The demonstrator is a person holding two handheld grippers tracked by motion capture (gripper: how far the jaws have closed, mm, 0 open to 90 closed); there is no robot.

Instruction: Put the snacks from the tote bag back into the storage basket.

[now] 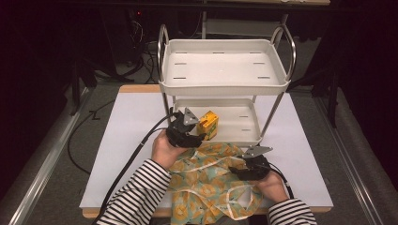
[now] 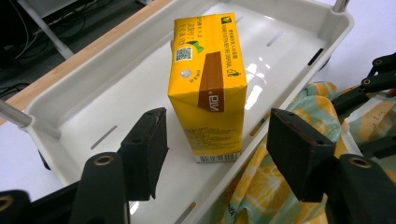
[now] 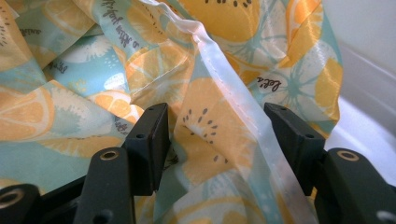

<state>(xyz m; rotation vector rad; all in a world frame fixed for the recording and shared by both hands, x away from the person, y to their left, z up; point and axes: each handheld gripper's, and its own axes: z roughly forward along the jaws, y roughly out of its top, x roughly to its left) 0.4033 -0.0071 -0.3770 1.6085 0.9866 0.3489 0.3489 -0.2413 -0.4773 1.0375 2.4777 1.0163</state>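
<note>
fingers, left gripper view: both black fingers (image 2: 144, 154) stand wide, one on each side of the yellow juice carton (image 2: 208, 84), with clear gaps and no pad touching it.
carton, left gripper view: upright on the floor of the white lower tray (image 2: 84, 88), near the tray's front rim; judged just set down or about to be gripped, since the jaws frame it squarely.
fingers, right gripper view: wide apart, orange-print fabric bag (image 3: 219, 107) bunched between them; its pale satin hem runs past the right finger (image 3: 292, 140), and i cannot tell whether any pad presses the cloth.
bag, right gripper view: crumpled loosely against the tray's outer wall, likely steadied so it stays open.
high view, hands: left gripper (image 1: 184, 127) sits at the lower tray's front left corner, beside the carton; right gripper (image 1: 251, 165) rests on the bag near the table's front edge.
high view, surface: white table (image 1: 126, 140) with a wooden edge carries the two-tier trolley (image 1: 223, 65), whose top tray holds nothing.
high view, room: dark surroundings, cables on the grey floor, metal rails along both sides.
</note>
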